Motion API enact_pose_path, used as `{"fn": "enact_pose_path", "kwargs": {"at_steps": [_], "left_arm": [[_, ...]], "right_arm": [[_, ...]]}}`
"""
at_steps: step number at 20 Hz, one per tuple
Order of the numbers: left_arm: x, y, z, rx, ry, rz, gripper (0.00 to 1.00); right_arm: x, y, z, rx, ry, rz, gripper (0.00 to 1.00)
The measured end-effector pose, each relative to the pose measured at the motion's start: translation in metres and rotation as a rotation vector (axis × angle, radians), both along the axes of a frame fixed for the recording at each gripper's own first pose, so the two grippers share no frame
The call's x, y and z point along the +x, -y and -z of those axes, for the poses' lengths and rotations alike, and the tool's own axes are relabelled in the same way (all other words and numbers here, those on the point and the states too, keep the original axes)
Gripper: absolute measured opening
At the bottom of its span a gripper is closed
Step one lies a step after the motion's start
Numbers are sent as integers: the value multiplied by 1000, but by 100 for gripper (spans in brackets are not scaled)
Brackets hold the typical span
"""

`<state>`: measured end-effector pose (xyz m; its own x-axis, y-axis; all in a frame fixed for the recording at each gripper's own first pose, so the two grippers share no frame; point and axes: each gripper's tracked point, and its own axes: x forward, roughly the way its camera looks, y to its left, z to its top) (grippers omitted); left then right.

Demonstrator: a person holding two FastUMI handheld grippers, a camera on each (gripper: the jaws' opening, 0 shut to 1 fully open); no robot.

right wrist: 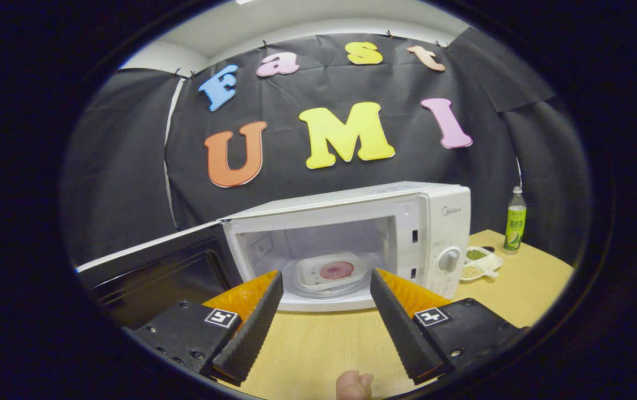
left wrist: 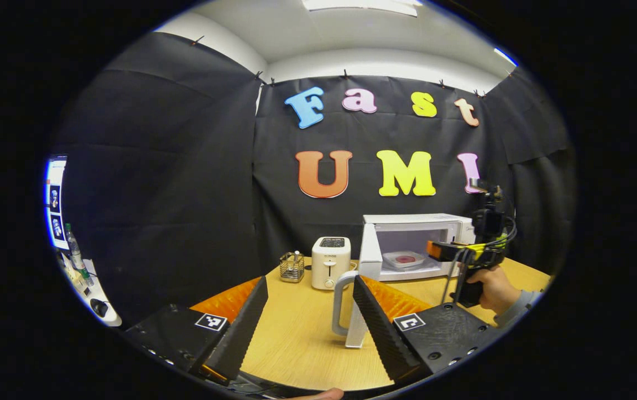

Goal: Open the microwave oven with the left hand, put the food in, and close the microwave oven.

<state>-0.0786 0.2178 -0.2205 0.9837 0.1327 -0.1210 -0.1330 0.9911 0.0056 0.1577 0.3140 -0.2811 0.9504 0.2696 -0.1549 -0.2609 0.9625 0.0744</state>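
The white microwave (left wrist: pixel 424 222) stands at the back of the wooden table with its door (left wrist: pixel 370 256) swung open toward me. Inside, the food, a pale plate with a red centre (left wrist: pixel 404 259), rests on the turntable. My left gripper (left wrist: pixel 310 333) is open, and the door's white handle (left wrist: pixel 340 304) stands just inside its right finger. In the right gripper view, the right gripper (right wrist: pixel 324 328) is open and holds nothing. It sits in front of the microwave's (right wrist: pixel 440 222) cavity, with the plate (right wrist: pixel 335 270) beyond its tips. A hand (left wrist: pixel 490 289) holds the right gripper (left wrist: pixel 436 250).
A white toaster (left wrist: pixel 329 261) and a small wire basket (left wrist: pixel 292 266) stand left of the microwave. A green bottle (right wrist: pixel 515 228) and a small divided dish (right wrist: pixel 476 264) are on its right. The open door (right wrist: pixel 157 272) juts out over the table. A side desk (left wrist: pixel 88 289) lies far left.
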Motion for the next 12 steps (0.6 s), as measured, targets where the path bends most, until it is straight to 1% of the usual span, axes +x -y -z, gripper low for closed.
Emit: {"fn": "enact_pose_path", "kwargs": {"at_steps": [1, 2, 3, 4, 5, 6, 7, 8, 9, 10, 11, 12], "left_arm": [[0, -4, -2, -2, 11, -4, 91], [1, -10, -5, -1, 24, -11, 85], [3, -15, -7, 0, 37, -22, 83], [4, -18, -7, -6, 46, -28, 69], [6, -21, -7, -15, 52, -31, 54], [8, -24, -4, -19, 47, -33, 35], [13, -28, 1, -15, 39, -44, 32], [18, -34, 7, -9, 28, -57, 29], [23, -37, 11, 5, 21, -70, 29], [25, -49, 14, 33, 25, -117, 17], [32, -59, 21, 49, 20, -160, 7], [38, -57, 27, 54, 7, -164, 7]], "right_arm": [[-17, 10, -6, -8, -4, -9, 91], [-32, 19, -11, -11, -8, -21, 100], [-47, 28, -17, -6, -16, -27, 100], [-62, 39, -23, 0, -32, -37, 91], [-76, 51, -33, 9, -32, -41, 91], [-88, 65, -44, 12, -25, -36, 91], [-98, 78, -60, 8, -4, -27, 100], [-109, 91, -74, -3, 26, -22, 100], [-119, 104, -87, -21, 54, -19, 90], [-130, 117, -97, -41, 80, -11, 91], [-141, 127, -105, -58, 97, -13, 91], [-152, 136, -111, -66, 110, -14, 100]]}}
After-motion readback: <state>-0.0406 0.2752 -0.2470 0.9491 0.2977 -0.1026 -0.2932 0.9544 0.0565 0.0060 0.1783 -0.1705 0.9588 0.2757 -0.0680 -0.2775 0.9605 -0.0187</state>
